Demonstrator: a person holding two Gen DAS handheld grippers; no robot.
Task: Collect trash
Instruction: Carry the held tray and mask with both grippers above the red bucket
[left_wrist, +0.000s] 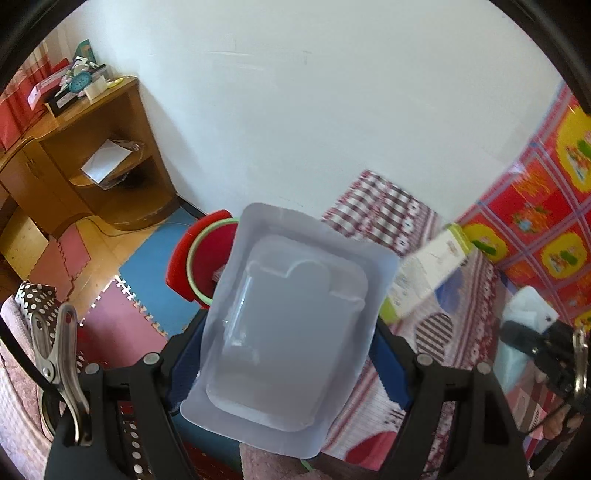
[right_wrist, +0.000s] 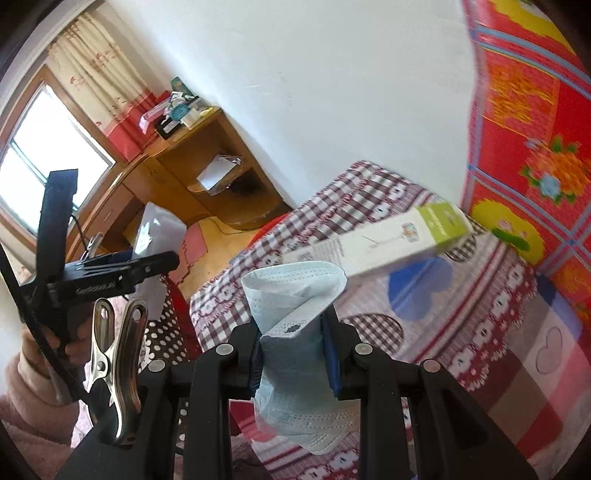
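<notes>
Carrying trash toward the red bin (left_wrist: 207, 266), the left gripper (left_wrist: 284, 354) clamps wide across a clear plastic tray (left_wrist: 288, 325) while the right gripper (right_wrist: 293, 354) pinches a blue face mask (right_wrist: 291, 291).

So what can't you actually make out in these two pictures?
- Bin, left wrist view: the plastic tray held in the left gripper hides most of it, contents unseen.
- Box, both views: blurred, print unreadable.
- Mask, right wrist view: the right gripper covers its middle; ear loops not seen.
- Shelf clutter, left wrist view: too small to name.
</notes>
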